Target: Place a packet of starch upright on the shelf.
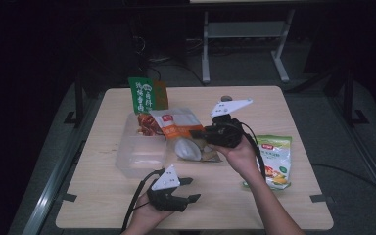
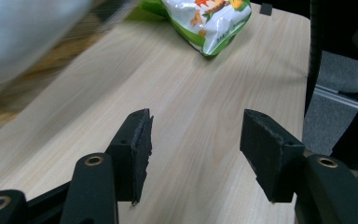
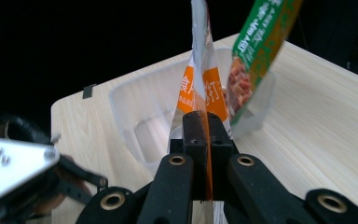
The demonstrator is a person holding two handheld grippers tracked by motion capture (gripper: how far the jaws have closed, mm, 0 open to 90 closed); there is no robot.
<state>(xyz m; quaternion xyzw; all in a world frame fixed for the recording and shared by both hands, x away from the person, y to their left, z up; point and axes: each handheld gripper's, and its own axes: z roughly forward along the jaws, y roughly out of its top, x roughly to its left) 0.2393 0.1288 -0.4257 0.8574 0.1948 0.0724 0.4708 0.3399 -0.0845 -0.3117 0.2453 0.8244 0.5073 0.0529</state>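
Observation:
An orange-and-white snack bag hangs over the table beside a clear plastic box. My right gripper is shut on its edge. In the right gripper view the jaws pinch the thin bag, which stands upright in front of the box. A green snack bag leans in the box's far end, and it shows again as the green bag. My left gripper rests low near the table's front edge, open, with bare wood between its jaws.
A green-and-white snack bag lies flat at the right of the wooden table, and the same bag lies ahead of the left gripper. Dark floor and a metal frame lie beyond the far edge.

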